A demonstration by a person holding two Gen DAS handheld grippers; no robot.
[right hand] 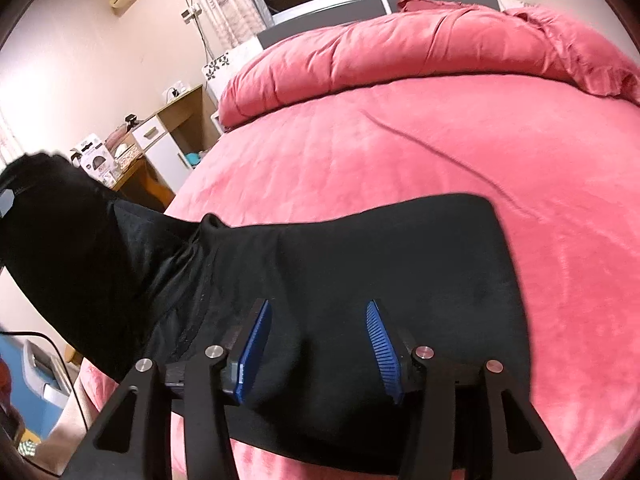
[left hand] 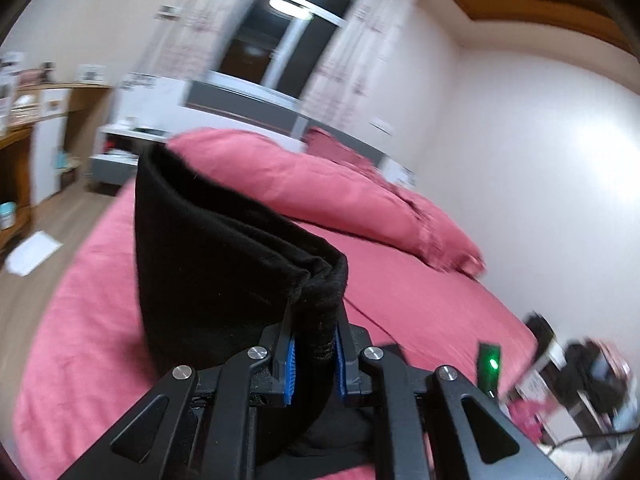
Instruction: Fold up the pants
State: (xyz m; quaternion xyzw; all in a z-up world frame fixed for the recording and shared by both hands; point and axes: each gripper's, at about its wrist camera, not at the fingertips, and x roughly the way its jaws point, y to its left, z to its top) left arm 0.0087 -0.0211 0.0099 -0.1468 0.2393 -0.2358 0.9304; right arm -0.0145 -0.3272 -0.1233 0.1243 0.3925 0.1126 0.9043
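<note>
Pants (right hand: 360,280), black and already doubled, lie on the near part of the pink bed (right hand: 400,152), with one end lifted off it at 9 o'clock in the right wrist view. That raised end is in the left gripper (left hand: 314,354), whose blue pads (left hand: 290,372) are pinched tight on a thick, layered hem, the cloth standing up and away toward 11 o'clock in its own view. The right gripper (right hand: 318,348) hangs over the flat portion with its jaws spread wide and nothing between them. The step in hand looks like a fold-over: one end is being carried across the rest. Next, the right gripper probably needs to pin or take the matching corner so the layers stay aligned as the left one lays its end down; slipping layers are the risk. A rumpled duvet (right hand: 420,48) lies at 12 o'clock, well clear.
</note>
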